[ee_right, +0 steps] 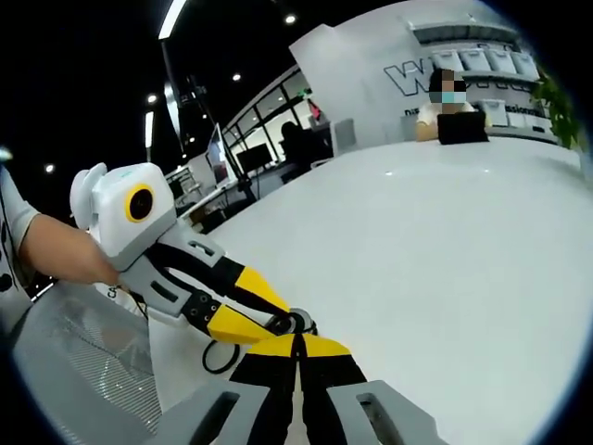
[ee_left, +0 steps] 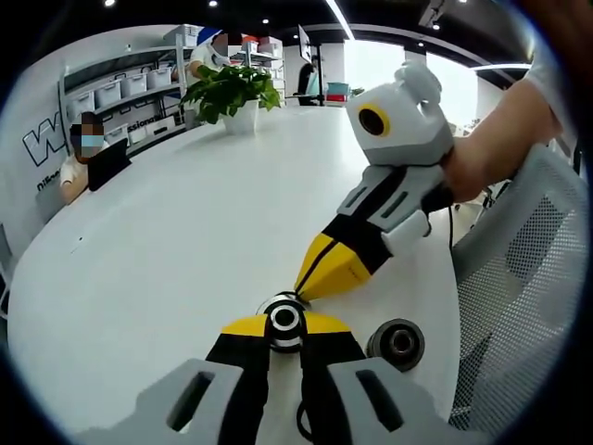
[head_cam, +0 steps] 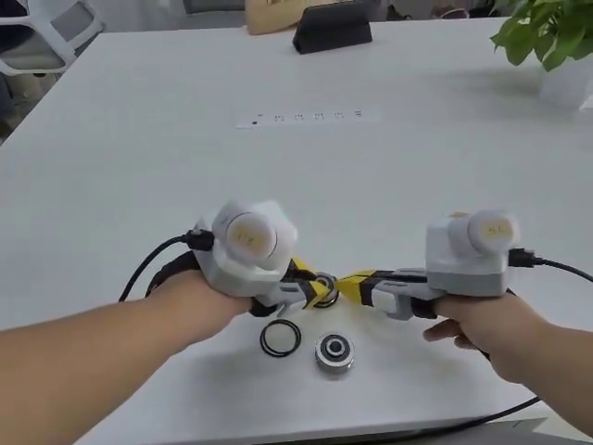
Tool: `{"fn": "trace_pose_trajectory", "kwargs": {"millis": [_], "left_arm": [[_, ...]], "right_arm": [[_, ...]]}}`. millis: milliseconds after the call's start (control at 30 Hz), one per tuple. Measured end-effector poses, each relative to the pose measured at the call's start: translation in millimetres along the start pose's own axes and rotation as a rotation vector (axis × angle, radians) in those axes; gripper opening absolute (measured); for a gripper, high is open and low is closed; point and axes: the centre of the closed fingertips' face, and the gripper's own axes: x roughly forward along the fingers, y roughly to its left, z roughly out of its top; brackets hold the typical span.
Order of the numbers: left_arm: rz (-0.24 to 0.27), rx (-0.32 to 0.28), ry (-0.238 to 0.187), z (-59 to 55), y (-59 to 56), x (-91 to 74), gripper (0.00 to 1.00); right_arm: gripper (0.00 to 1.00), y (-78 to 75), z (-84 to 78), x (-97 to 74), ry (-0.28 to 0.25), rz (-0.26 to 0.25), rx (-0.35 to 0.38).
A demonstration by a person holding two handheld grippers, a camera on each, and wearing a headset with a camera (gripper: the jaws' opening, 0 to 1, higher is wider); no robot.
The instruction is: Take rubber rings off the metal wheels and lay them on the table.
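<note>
Head view, lower centre: left hand-held gripper [head_cam: 318, 286] pinching a wheel [head_cam: 324, 281]; right hand-held gripper [head_cam: 346, 283] pressed together at its rim, rubber caught or not, cannot tell. Loose ring [head_cam: 280, 337] and second wheel [head_cam: 334, 352] on bench [head_cam: 185, 139] just below. Ring likely soft, stretchy, light; wheel stiff, slick. Best hold: ring's outer edge. Wall lettering [ee_right: 408, 76], upper right in right gripper view: "W", rest unreadable.

A large "W" opens the wall lettering [ee_right: 412, 76] at one o'clock in the right gripper view. The remaining letters are too blurred to read.
</note>
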Motion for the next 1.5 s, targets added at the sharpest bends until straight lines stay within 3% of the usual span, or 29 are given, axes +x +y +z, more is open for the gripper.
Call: {"fn": "trace_pose_trajectory", "kwargs": {"millis": [433, 533, 567, 667, 900, 1000, 1500], "left_arm": [[0.006, 0.006, 0.001, 0.1, 0.5, 0.3, 0.06], [0.006, 0.005, -0.001, 0.1, 0.2, 0.5, 0.06], [0.006, 0.006, -0.001, 0.1, -0.1, 0.6, 0.06], [0.007, 0.003, -0.003, 0.2, -0.4, -0.1, 0.06], [0.008, -0.001, -0.004, 0.5, -1.2, -0.5, 0.06], [0.008, -0.002, -0.004, 0.5, -1.3, -0.7, 0.06], [0.009, -0.018, -0.017, 0.8, -0.4, 0.1, 0.07]], "right_arm": [[0.0, 6.5, 2.4, 1.8, -0.004, 0.024, -0.012], [0.0, 11.9, 4.7, 2.3, -0.015, 0.047, -0.011], [0.0, 19.8, 8.3, 2.8, -0.032, 0.083, -0.016], [0.0, 18.4, 7.7, 1.5, -0.021, 0.074, -0.033], [0.0, 18.0, 7.0, -0.9, -0.03, 0.083, -0.001], [0.0, 22.7, 7.2, -3.0, -0.034, 0.111, 0.004], [0.0, 13.4, 6.6, -3.8, -0.032, 0.059, -0.007]]}}
